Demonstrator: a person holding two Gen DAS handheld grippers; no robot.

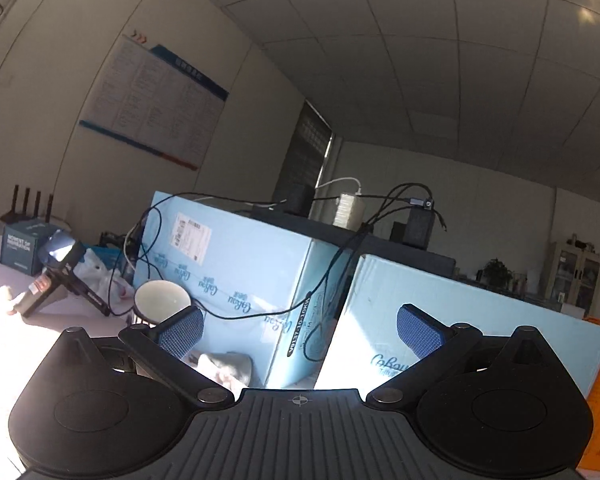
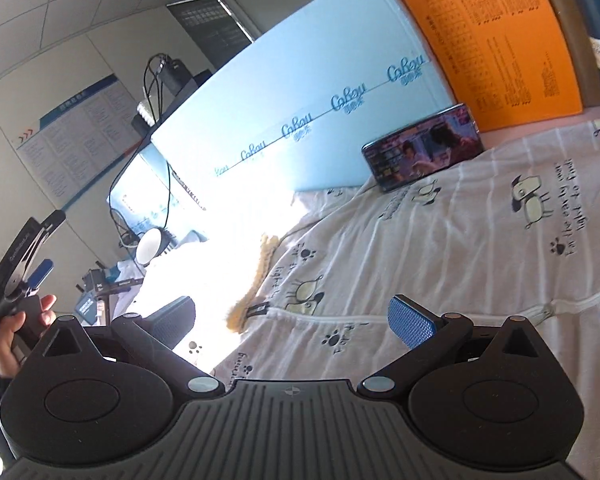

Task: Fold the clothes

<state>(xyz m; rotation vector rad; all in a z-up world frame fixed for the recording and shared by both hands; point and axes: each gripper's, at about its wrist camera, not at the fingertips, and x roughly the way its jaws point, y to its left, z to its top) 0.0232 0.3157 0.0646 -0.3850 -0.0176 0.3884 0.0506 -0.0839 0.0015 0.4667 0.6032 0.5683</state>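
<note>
You are getting ready to start the fold. The white garment (image 2: 440, 248) with little dogs on it is lying spread out on the counter (image 2: 540, 122), right under your right gripper (image 2: 296, 324). Its fingers are spread wide and holding nothing. Your left gripper (image 1: 300, 332) is pointing up at the blue boxes (image 1: 236, 264), fingers wide too (nothing in them). Next you are probably needing to lower both and pinch an edge.
</note>
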